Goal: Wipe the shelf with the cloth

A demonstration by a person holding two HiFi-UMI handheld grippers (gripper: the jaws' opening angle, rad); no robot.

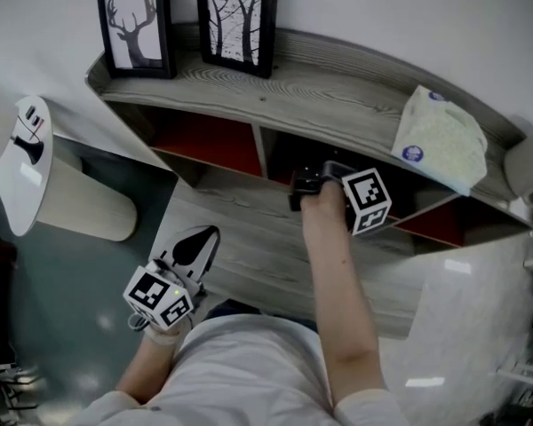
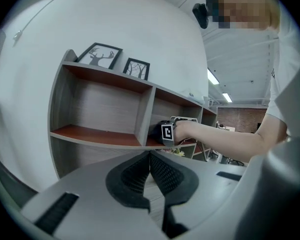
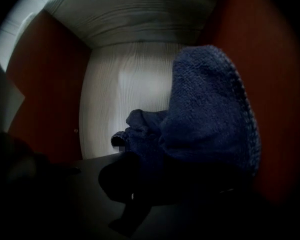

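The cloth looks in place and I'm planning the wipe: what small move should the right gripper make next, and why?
Probably slide the right gripper sideways along the red board: it is shut on the blue cloth, which already lies against that board inside the shelf.

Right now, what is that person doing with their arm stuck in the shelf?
A person holds a gripper in each hand. The right gripper reaches into a compartment of the shelf, its jaws shut on a blue cloth for wiping. The left gripper hangs low in front of the shelf, shut and empty. Two framed pictures and a white packet sit on top.
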